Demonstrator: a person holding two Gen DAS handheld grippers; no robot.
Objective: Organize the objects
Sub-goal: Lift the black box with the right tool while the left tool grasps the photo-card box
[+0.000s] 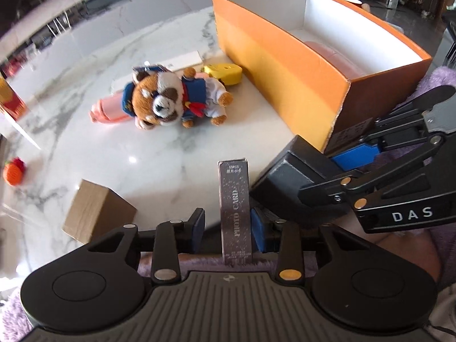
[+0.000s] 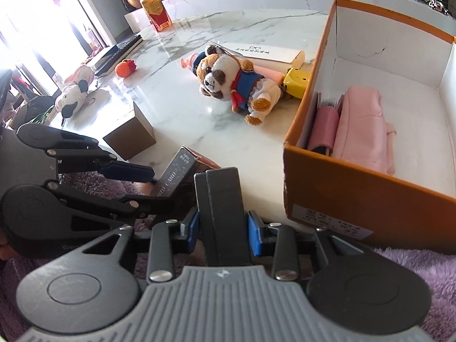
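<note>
Silver-speckled and slim, the "PHOTO CARD" box (image 1: 235,211) stands between my left hand-held gripper (image 1: 228,228) pads, touching only the right pad, jaws apart. My right hand-held gripper (image 2: 223,226) is clamped on a dark grey box (image 2: 222,213), beside the orange box (image 2: 356,196) at the counter (image 2: 185,108) edge.

"PHOTO CARD" printed in pale capitals down the side of a slim, dark grey speckled cardboard box (image 1: 235,208), with a few small characters above, too small to read. "DAS" in white capitals on the black plastic arm of the neighbouring gripper (image 1: 411,213). Handwritten-style characters and a small spectacles drawing on the long cream case (image 2: 266,51), unreadable. Fine print on the white label of the orange cardboard box (image 2: 333,222), blurred. Red label on the amber bottle (image 2: 155,12), illegible.
</note>
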